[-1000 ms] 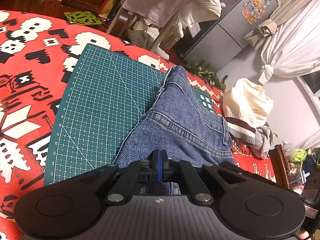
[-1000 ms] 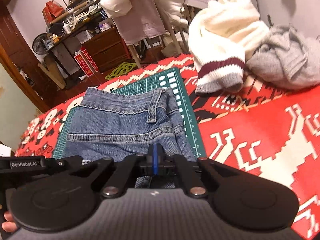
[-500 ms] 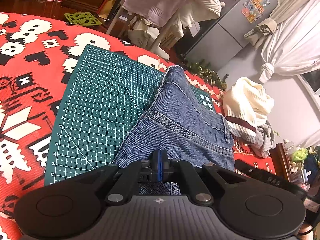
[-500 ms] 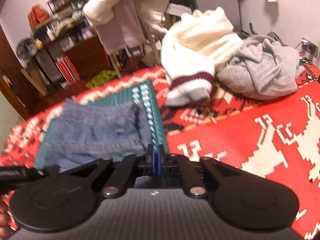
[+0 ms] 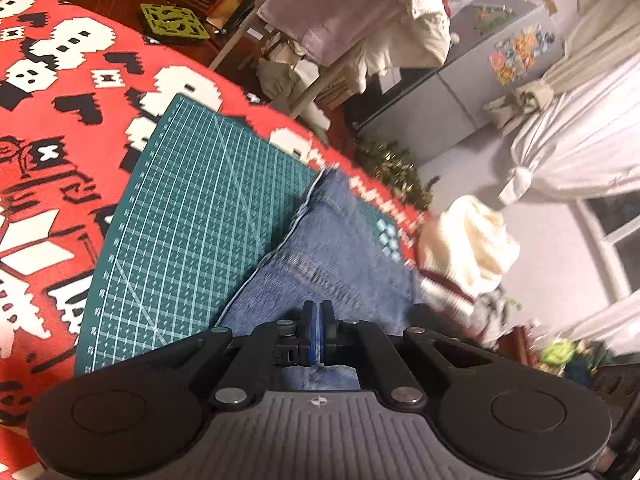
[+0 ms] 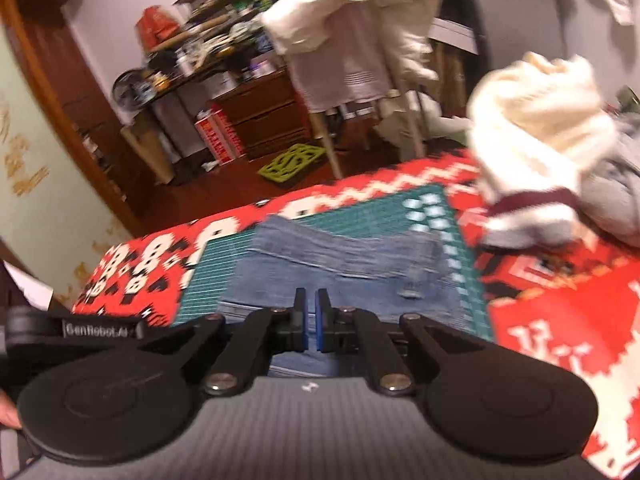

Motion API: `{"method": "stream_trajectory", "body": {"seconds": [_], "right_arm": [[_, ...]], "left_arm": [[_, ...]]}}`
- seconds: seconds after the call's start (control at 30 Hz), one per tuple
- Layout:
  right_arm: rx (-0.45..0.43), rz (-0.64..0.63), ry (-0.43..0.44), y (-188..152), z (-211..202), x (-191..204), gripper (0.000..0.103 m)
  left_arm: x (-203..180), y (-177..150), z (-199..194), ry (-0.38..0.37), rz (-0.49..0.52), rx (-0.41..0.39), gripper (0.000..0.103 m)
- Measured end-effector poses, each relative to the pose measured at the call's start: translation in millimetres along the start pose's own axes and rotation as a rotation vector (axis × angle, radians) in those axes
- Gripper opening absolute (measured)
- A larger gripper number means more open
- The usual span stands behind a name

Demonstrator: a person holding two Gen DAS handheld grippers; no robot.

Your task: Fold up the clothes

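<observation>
Folded blue jeans (image 5: 340,256) lie on a green cutting mat (image 5: 192,216), reaching toward its far right corner. My left gripper (image 5: 318,312) is shut, its blue pads pressed together at the near edge of the denim, which continues underneath it. In the right wrist view the jeans (image 6: 340,264) rest flat on the mat (image 6: 380,208). My right gripper (image 6: 311,304) hovers over their near edge, its pads a narrow gap apart with nothing between them. The labelled body of the left tool (image 6: 100,330) shows at the left.
A red, white and black patterned blanket (image 5: 48,160) covers the surface. A cream sweater with a maroon stripe (image 6: 536,152) and a grey garment (image 6: 616,192) are heaped to the mat's right. A chair draped with clothes (image 6: 352,52) stands beyond the far edge.
My right gripper has swung back left over the jeans and its pads have parted slightly from shut. The left gripper has risen and tilted up a little, still shut.
</observation>
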State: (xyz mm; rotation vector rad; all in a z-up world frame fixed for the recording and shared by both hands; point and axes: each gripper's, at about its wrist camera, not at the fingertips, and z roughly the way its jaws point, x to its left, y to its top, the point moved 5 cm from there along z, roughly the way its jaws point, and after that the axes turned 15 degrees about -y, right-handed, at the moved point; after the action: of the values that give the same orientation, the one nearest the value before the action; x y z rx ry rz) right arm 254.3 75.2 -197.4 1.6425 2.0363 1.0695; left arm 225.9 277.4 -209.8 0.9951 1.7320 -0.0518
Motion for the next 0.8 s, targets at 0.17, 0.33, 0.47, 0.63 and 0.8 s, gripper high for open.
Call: {"method": "stream_trajectory", "body": {"seconds": [0.17, 0.33, 0.47, 0.63, 0.8], "right_arm": [[0.015, -0.043, 0.036, 10.5, 23.2, 38.3, 0.004], [0.077, -0.081, -0.039, 4.7, 59.6, 49.2, 0.004], [0.050, -0.118, -0.076, -1.4, 67.8, 43.8, 0.000], [0.042, -0.088, -0.067, 0.9, 62.8, 33.5, 0.000], [0.014, -0.076, -0.103, 5.7, 42.4, 13.6, 0.002]], "left_arm": [[6.1, 8.1, -5.4, 0.002, -0.029, -0.035, 0.002], [21.8, 7.3, -3.5, 0.014, -0.078, -0.031, 0.001], [22.4, 5.2, -0.8, 0.010, -0.071, -0.016, 0.001], [24.0, 2.4, 0.3, 0.007, -0.084, -0.003, 0.002], [23.2, 1.3, 0.2, 0.011, -0.082, 0.003, 0.002]]}}
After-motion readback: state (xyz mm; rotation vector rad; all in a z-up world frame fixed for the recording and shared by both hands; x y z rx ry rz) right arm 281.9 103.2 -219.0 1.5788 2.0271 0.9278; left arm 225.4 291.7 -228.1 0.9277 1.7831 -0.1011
